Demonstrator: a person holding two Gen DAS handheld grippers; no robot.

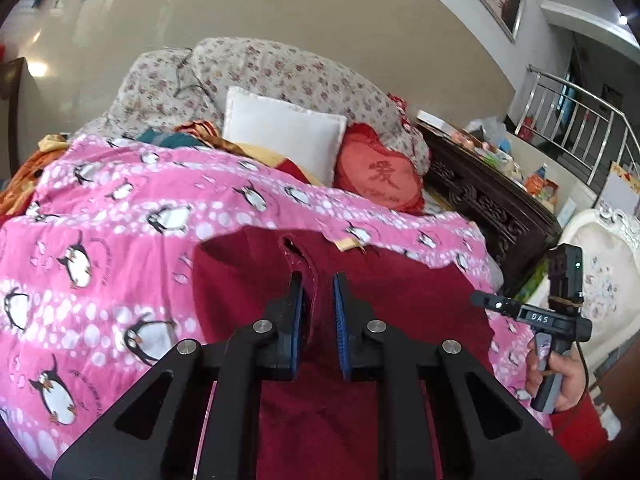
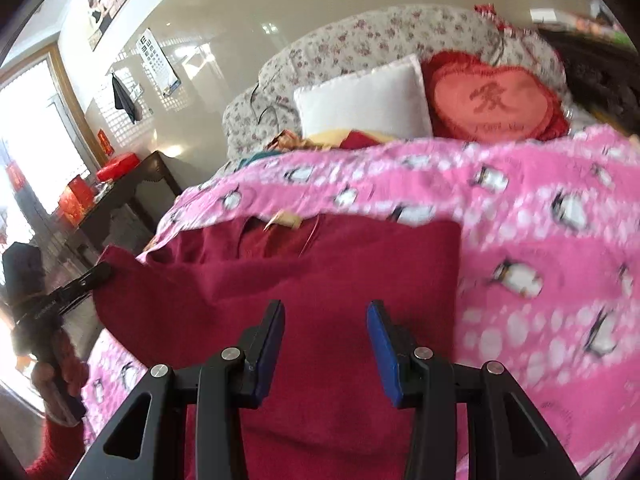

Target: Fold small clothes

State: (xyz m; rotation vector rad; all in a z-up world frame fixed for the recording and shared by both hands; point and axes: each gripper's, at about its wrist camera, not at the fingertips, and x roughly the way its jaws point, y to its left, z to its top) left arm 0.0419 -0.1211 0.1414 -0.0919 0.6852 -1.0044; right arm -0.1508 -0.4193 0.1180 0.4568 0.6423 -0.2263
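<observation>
A dark red knitted garment [image 1: 400, 300] lies on a pink penguin blanket [image 1: 120, 200]. My left gripper [image 1: 318, 280] is shut on a raised fold of the red cloth, which is bunched between its blue pads. In the right wrist view the left gripper [image 2: 106, 269] holds the garment's [image 2: 320, 264] left edge lifted off the blanket [image 2: 540, 220]. My right gripper [image 2: 326, 308] hovers over the garment's middle, open, with nothing pinched between its fingers. A hand holds the right gripper [image 1: 478, 300] at the right of the left wrist view, beside the garment's right edge.
A white pillow [image 1: 280, 128] and a red heart cushion [image 1: 380, 176] lean on a floral cover behind the blanket. Carved dark wood furniture [image 1: 480, 196] and a white ornate chair [image 1: 608, 272] stand to the right. A dark side table [image 2: 132, 188] stands left.
</observation>
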